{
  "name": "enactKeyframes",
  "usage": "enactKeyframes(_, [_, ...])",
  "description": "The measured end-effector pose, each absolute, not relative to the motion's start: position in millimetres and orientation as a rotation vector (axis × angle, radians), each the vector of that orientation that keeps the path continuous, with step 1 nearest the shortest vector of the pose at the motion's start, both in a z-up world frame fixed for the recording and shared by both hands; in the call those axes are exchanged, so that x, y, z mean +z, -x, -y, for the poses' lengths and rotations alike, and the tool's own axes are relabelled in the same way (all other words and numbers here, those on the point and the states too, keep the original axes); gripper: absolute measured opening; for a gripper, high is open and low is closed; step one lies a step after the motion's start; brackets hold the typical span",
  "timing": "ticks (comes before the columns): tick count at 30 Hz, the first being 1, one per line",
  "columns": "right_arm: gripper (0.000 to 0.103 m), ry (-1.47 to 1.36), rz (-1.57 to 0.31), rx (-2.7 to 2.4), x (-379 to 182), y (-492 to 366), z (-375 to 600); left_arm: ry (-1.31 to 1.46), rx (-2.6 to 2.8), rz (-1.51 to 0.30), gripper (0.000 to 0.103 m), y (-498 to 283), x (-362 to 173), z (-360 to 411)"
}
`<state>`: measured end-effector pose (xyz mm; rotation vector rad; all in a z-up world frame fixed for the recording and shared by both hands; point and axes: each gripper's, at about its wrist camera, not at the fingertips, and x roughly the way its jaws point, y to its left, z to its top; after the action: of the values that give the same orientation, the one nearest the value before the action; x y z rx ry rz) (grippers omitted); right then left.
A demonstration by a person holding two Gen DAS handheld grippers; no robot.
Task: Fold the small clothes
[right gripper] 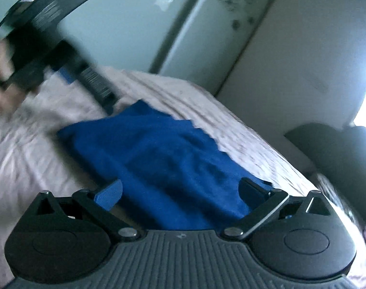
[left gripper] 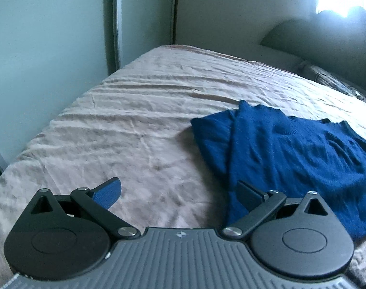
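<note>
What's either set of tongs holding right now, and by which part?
Nothing. Left tongs and right tongs are both open and empty; the blue garment lies loose on the bed.

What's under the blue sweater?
The blue sweater lies flat on the wrinkled pinkish bedsheet, which shows all around it. Whatever might lie directly beneath the sweater is covered and cannot be seen.
</note>
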<state>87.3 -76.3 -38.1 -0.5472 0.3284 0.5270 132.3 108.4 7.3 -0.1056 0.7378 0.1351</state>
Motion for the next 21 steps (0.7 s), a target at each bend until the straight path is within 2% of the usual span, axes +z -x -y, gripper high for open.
enactKeyframes(6, [0.103,0.708,-0.312,0.544,-59,-75,45,0.205,0.072,-0.825,0.101,-157,-3,-120])
enactKeyframes(16, [0.103,0.871,-0.122,0.413,-72,-78,0,0.387,-0.093,-0.912,0.102,-205,-11,-127])
enactKeyframes(18, [0.099,0.872,-0.104,0.400,-72,-86,-7,0.417,-0.150,-0.922,0.102,-216,-12,-124])
enactKeyframes(21, [0.079,0.861,-0.107,0.387,-77,-98,-14,0.415,-0.171,-0.915,0.102,-229,-14,-114])
